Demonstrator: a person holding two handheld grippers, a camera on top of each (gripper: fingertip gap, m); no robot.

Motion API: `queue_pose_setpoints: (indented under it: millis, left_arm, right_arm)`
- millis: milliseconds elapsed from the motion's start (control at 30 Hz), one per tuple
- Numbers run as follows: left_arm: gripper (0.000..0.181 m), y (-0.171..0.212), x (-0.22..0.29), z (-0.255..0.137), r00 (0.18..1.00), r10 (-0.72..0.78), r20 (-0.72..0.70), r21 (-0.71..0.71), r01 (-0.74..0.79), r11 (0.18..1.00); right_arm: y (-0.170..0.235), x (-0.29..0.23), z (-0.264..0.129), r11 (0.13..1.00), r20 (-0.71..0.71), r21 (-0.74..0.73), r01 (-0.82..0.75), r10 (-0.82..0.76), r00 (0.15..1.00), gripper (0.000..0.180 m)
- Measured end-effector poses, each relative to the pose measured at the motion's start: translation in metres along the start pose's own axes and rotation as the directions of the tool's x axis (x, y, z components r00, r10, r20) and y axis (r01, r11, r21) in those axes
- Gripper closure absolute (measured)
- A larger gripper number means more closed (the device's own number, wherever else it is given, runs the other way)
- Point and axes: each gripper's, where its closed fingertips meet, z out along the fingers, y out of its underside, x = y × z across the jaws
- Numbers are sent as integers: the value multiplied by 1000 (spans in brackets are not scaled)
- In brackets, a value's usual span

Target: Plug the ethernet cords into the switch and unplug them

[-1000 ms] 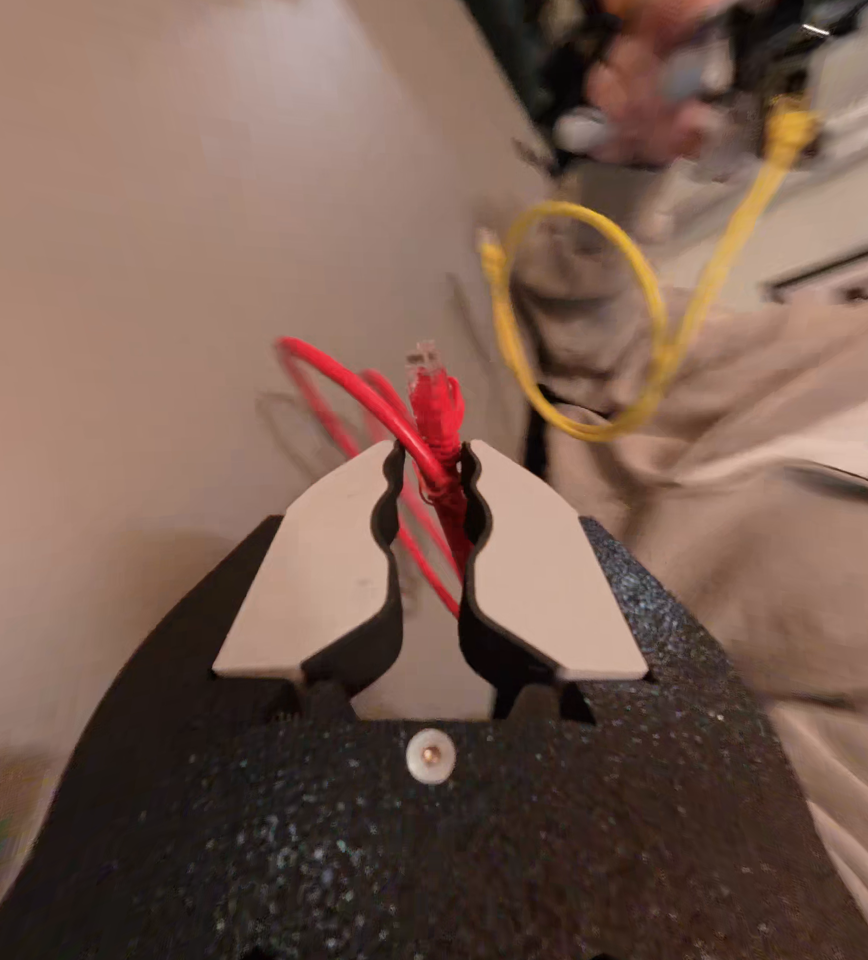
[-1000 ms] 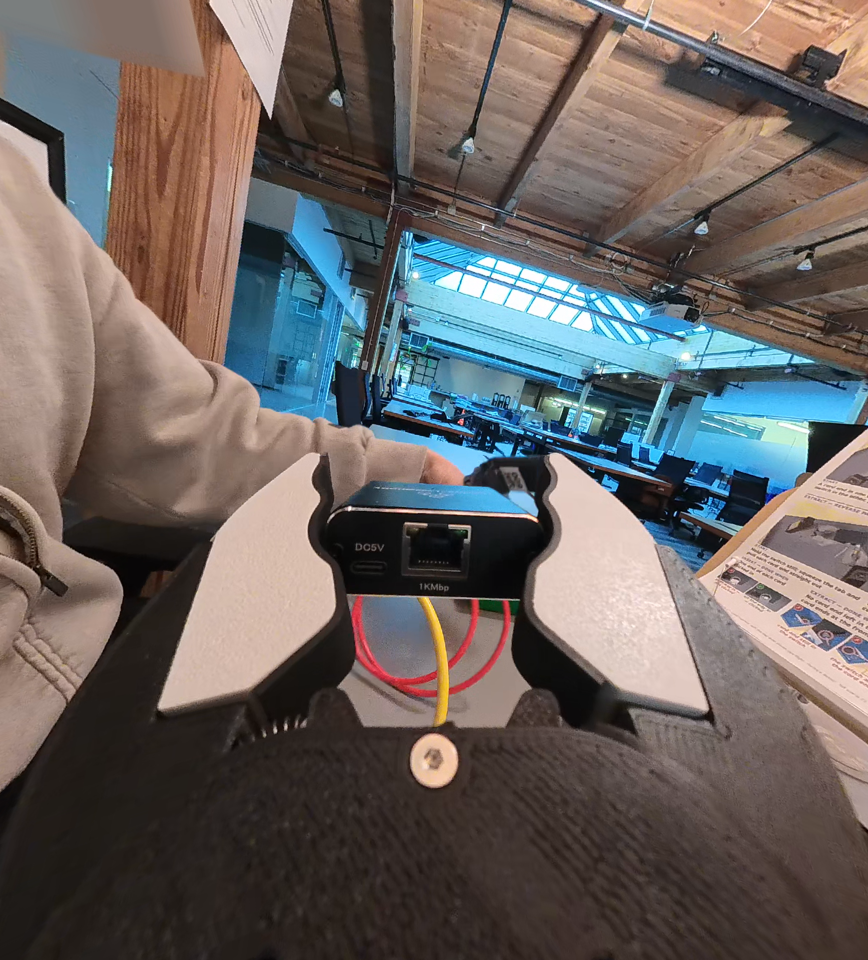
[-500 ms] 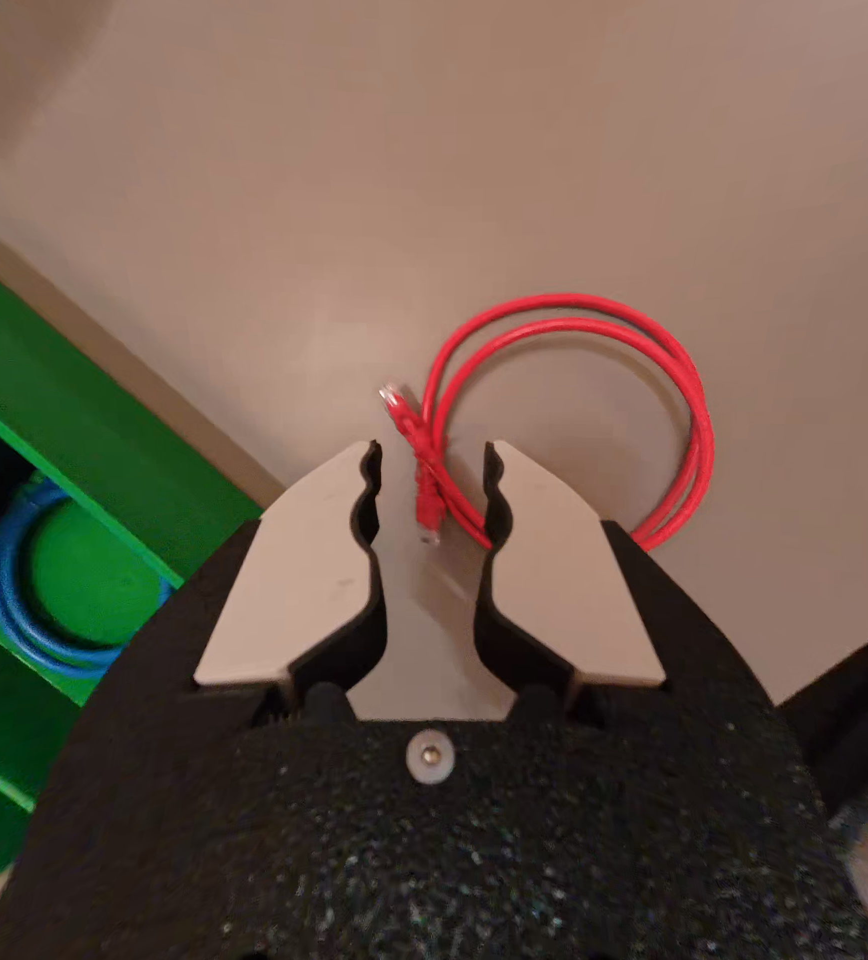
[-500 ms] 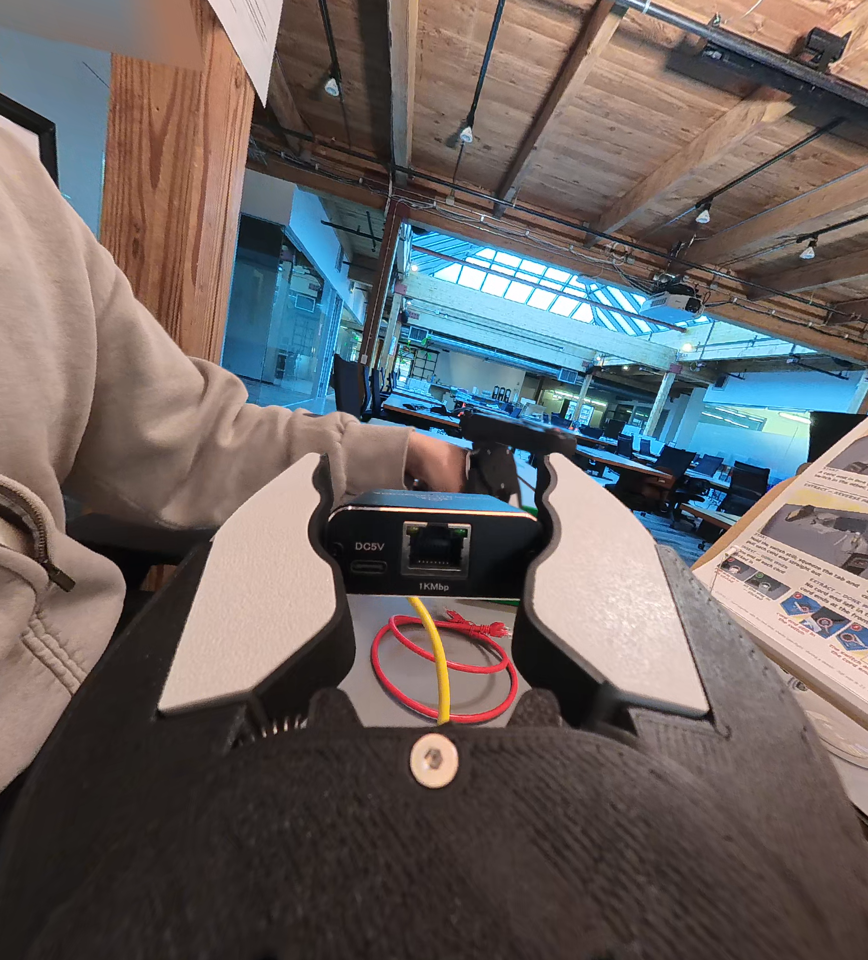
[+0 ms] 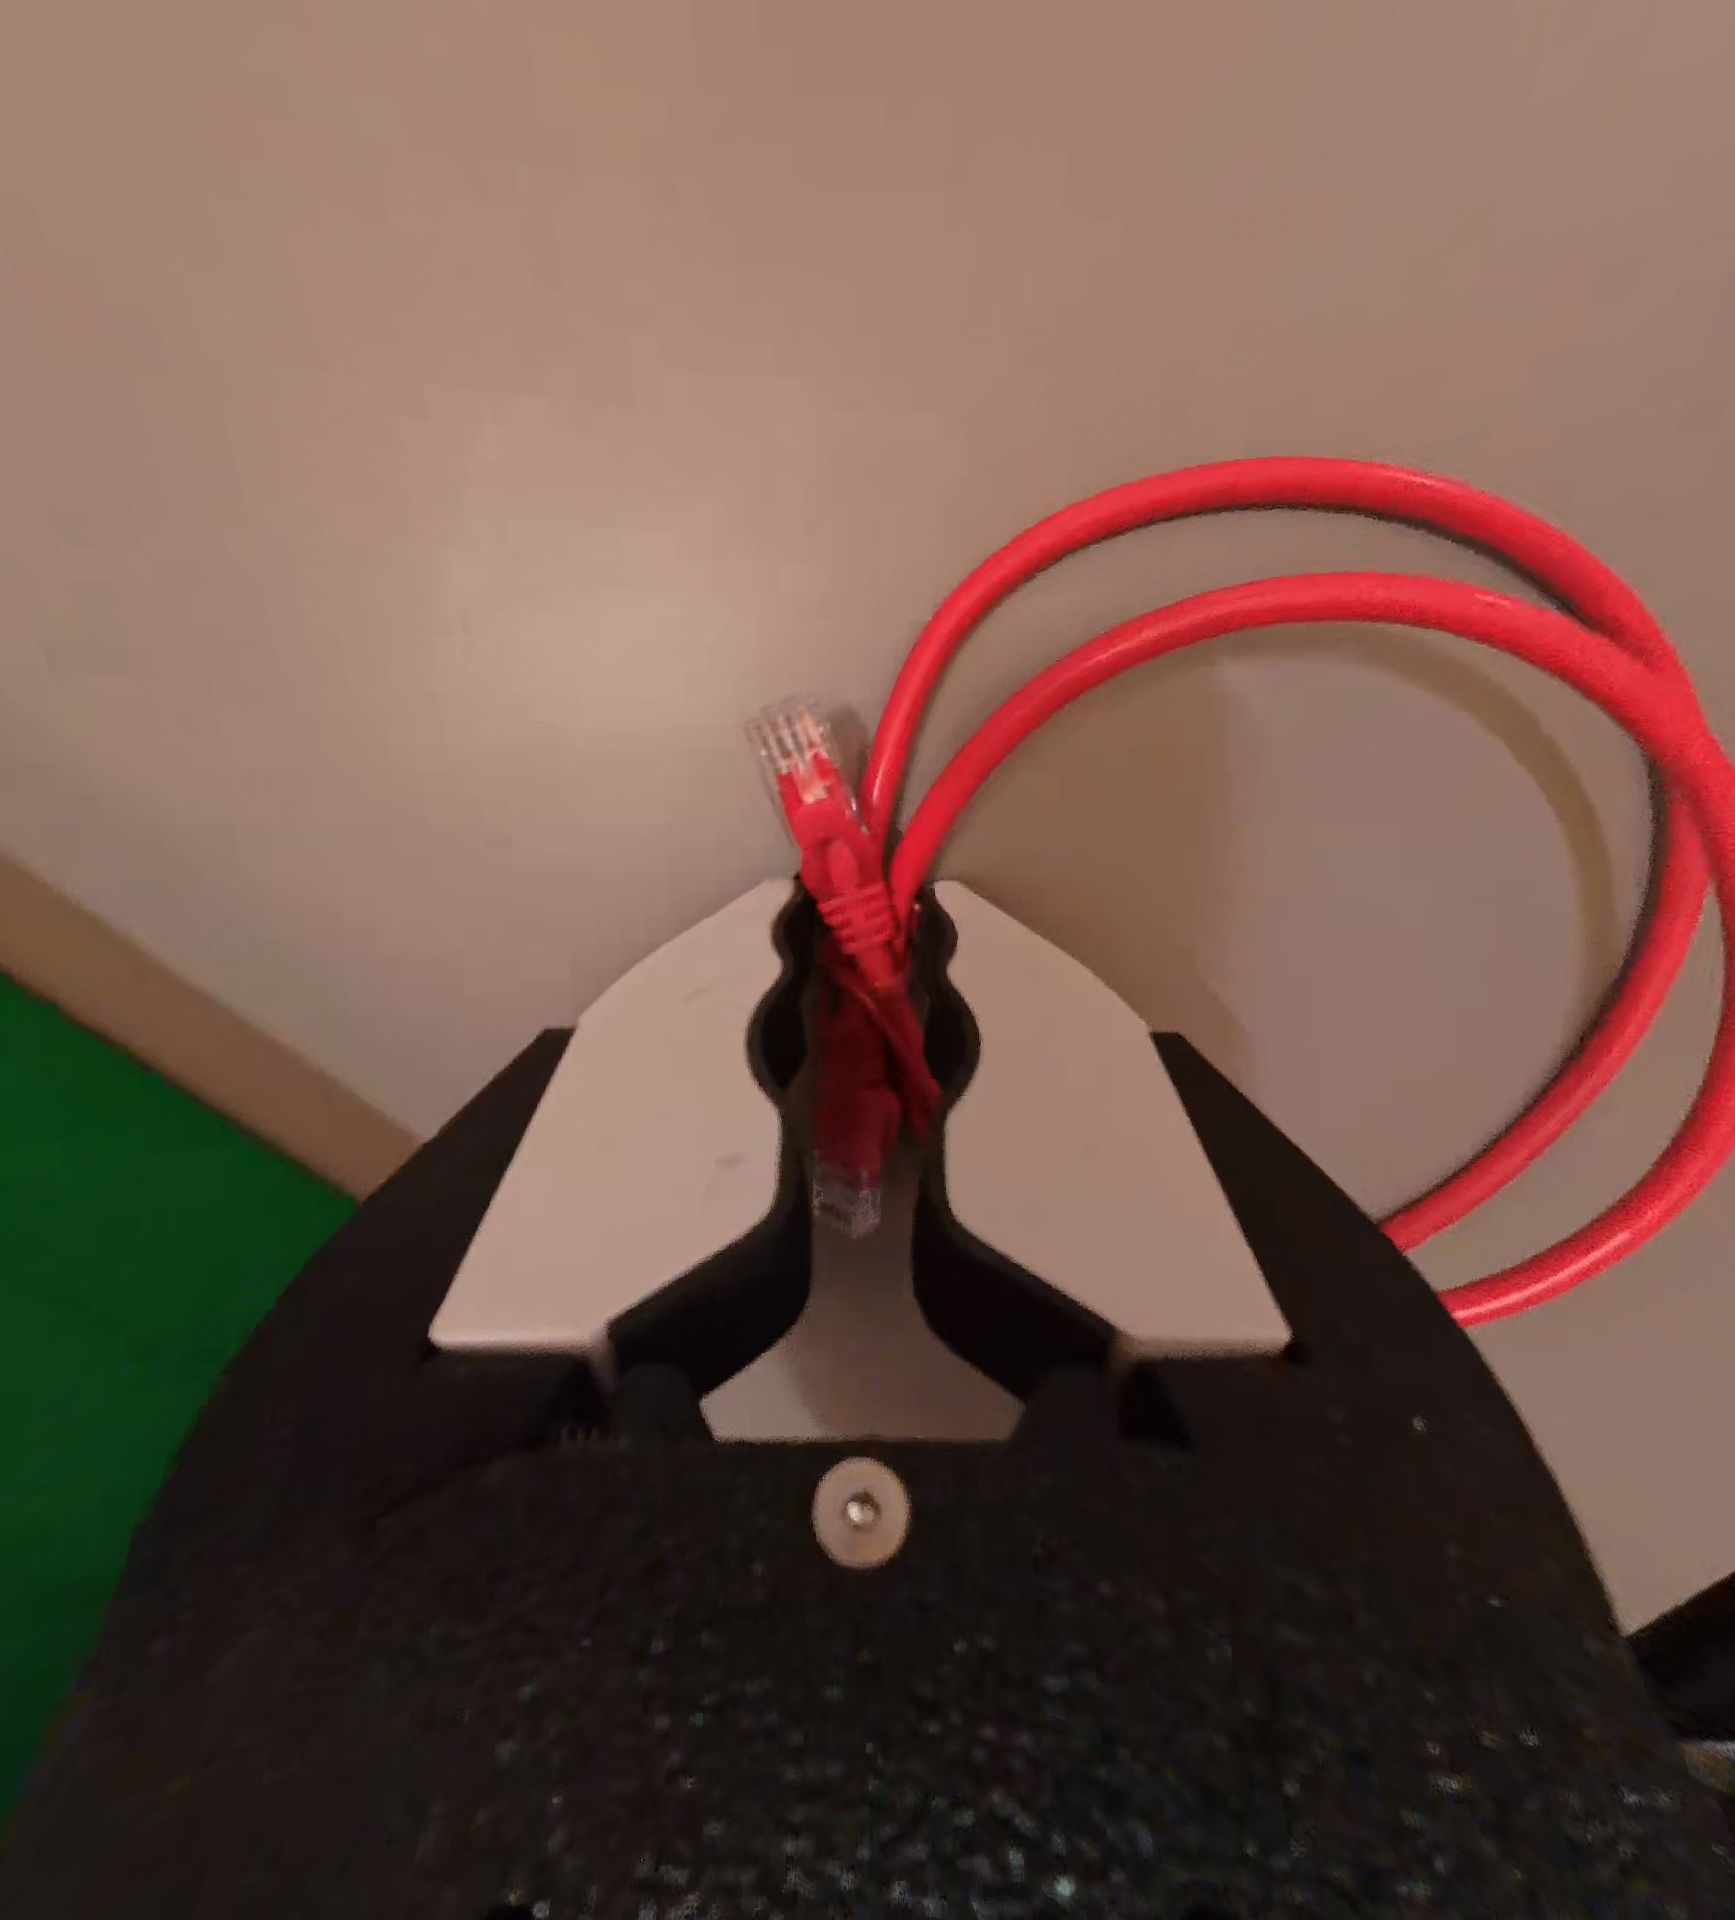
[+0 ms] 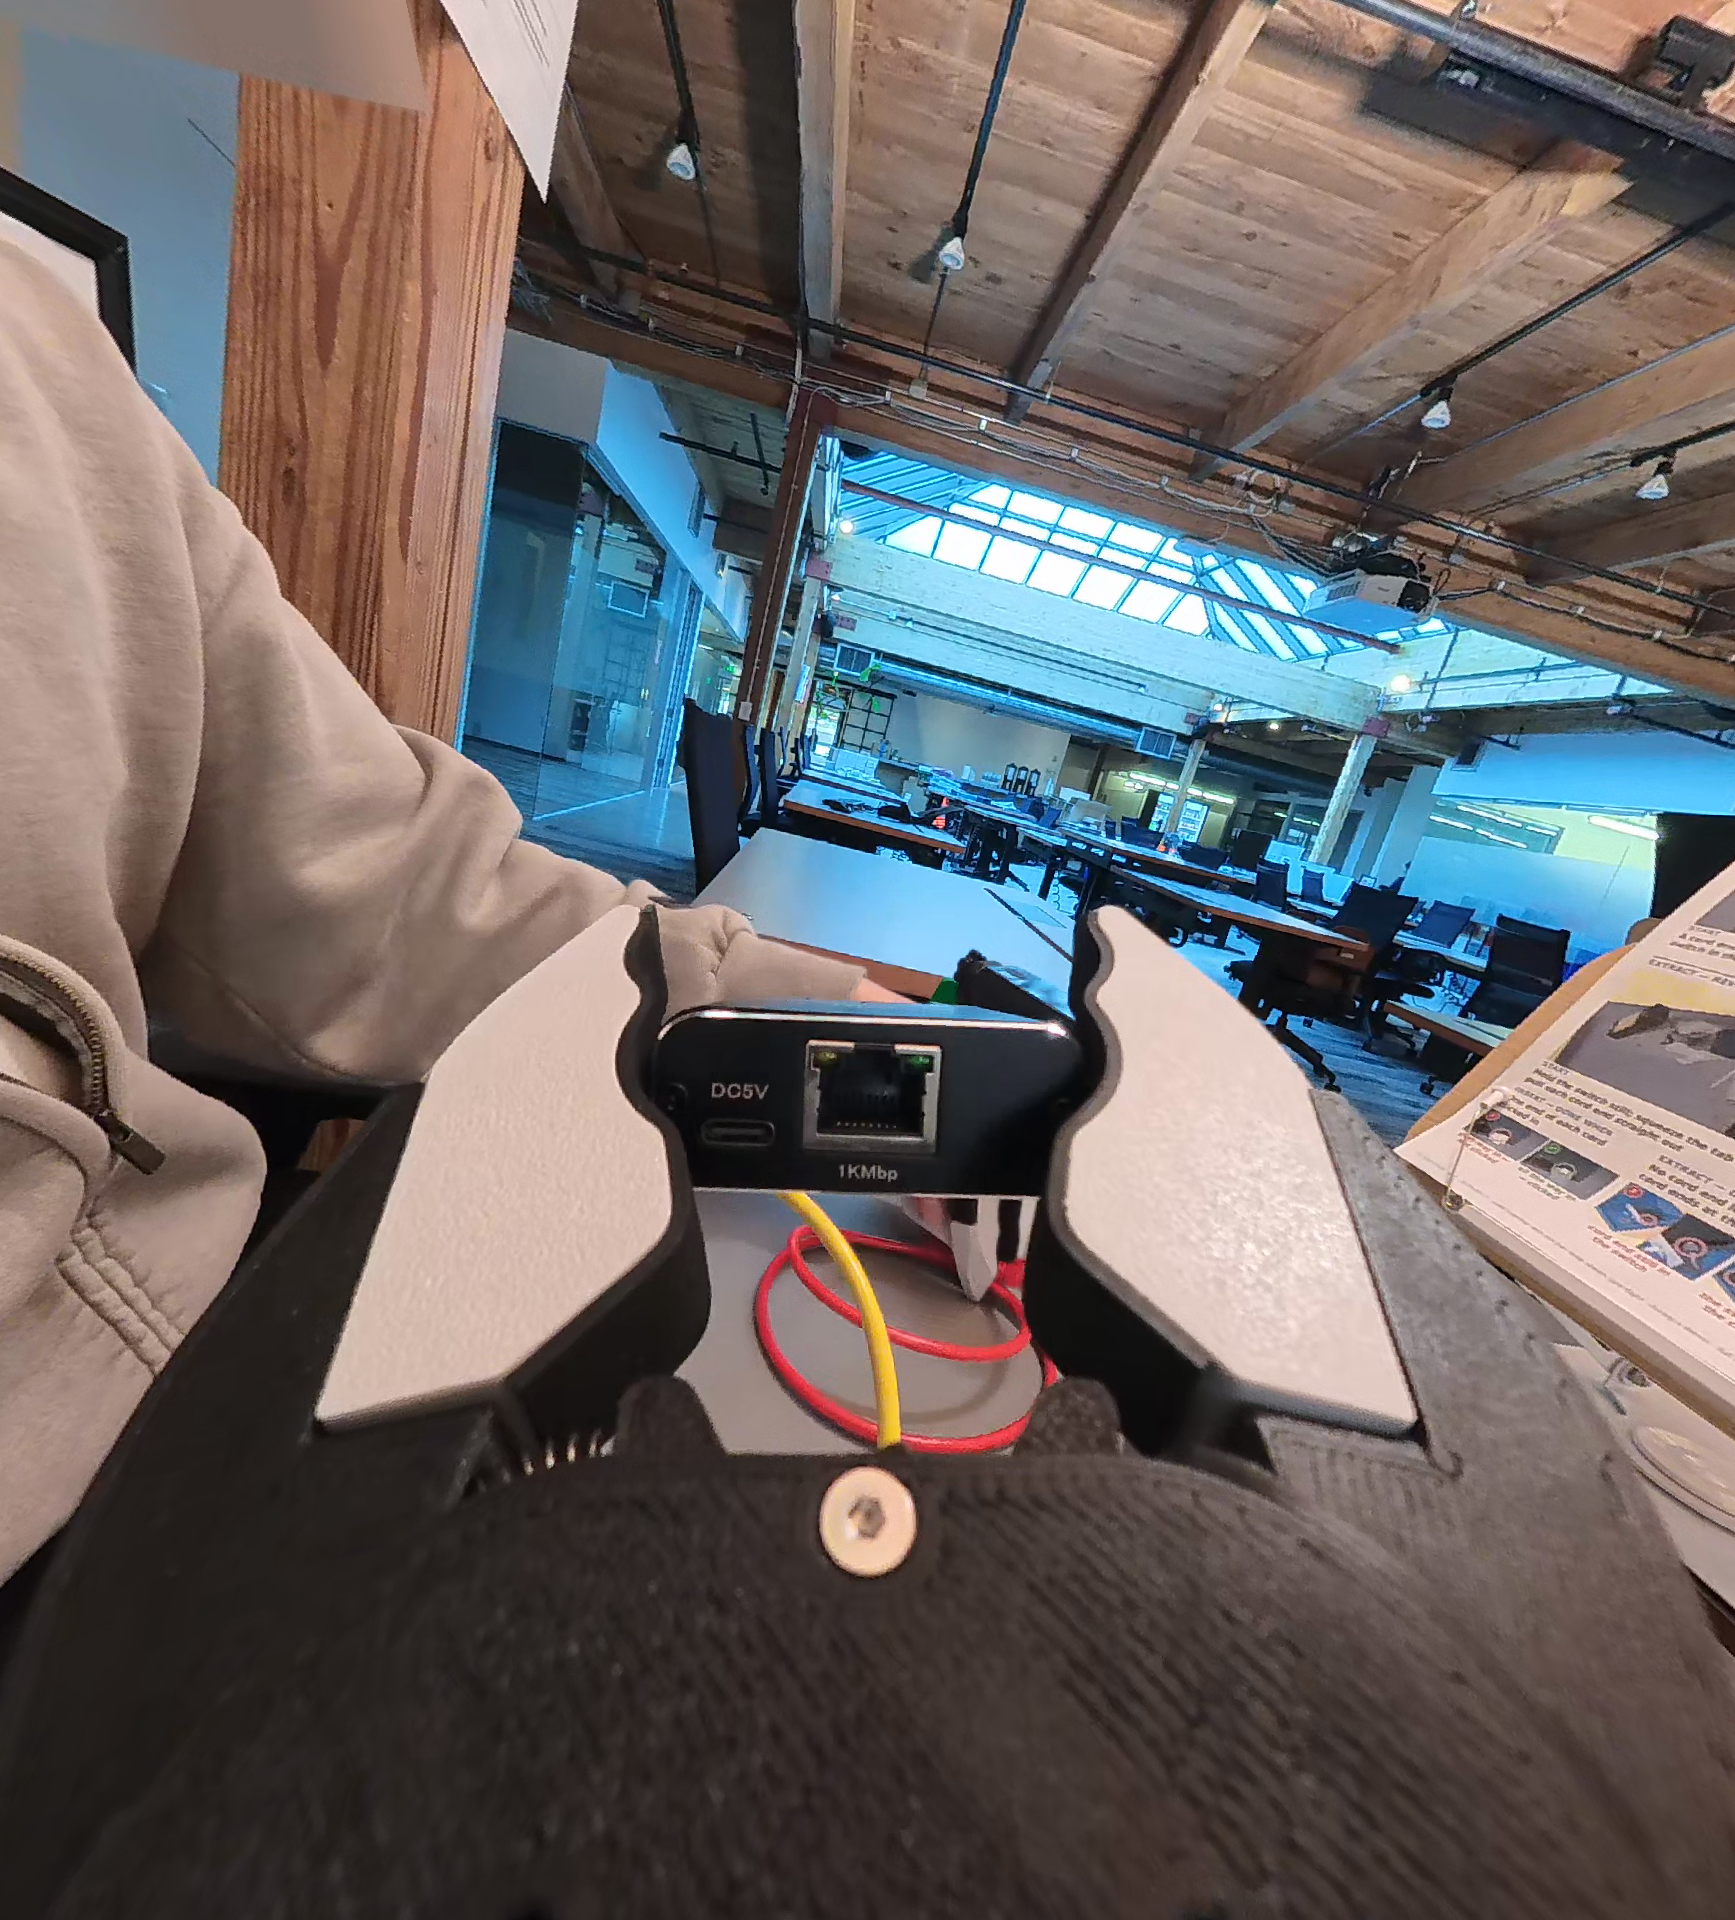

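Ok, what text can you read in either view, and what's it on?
I can't quote writing, only place it.
Switch: white print beside and below its two front ports.
Illustrated sheet, right edge: small printed captions around photos.
Paper on the wooden post: too small to read.
Left wrist view: no writing.

**Background only**

Beige counter (image 5: pixel 634 416), green panel (image 5: pixel 63 1195) at its left edge. Person's grey zip-up sleeve (image 6: pixel 167 779) on the left. Wooden post (image 6: pixel 364 416) behind it. Printed instruction sheet (image 6: pixel 1652 1174) propped on the right. Timber ceiling (image 6: pixel 1154 208) with track lights, skylight (image 6: pixel 1081 561), rows of desks and chairs (image 6: pixel 1258 904) beyond.
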Motion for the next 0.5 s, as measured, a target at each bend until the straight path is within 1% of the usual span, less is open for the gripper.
queue_pose_setpoints:
  millis: [133, 233, 367, 500]
  left_arm:
    - [168, -20, 31, -4, 970, 227, -84, 131, -215, 968]
    - [169, -35, 54, -20, 928, 362, -87, 205, -339, 918]
    - [169, -53, 78, -63, 864, 503, -19, 238, -485, 842]
    - [169, -62, 111, -117, 776, 630, 14, 194, -621, 760]
  right_arm:
    - [3, 2, 0, 1000, -8, -13, 2, -2, 1000, 104]
    - [7, 5, -1, 1000, -21, -21, -2, 2, 1000, 104]
    - [14, 8, -1, 1000, -32, -26, -17, 16, 999, 104]
    - [15, 8, 1, 1000, -16, 2, -31, 31, 999, 104]
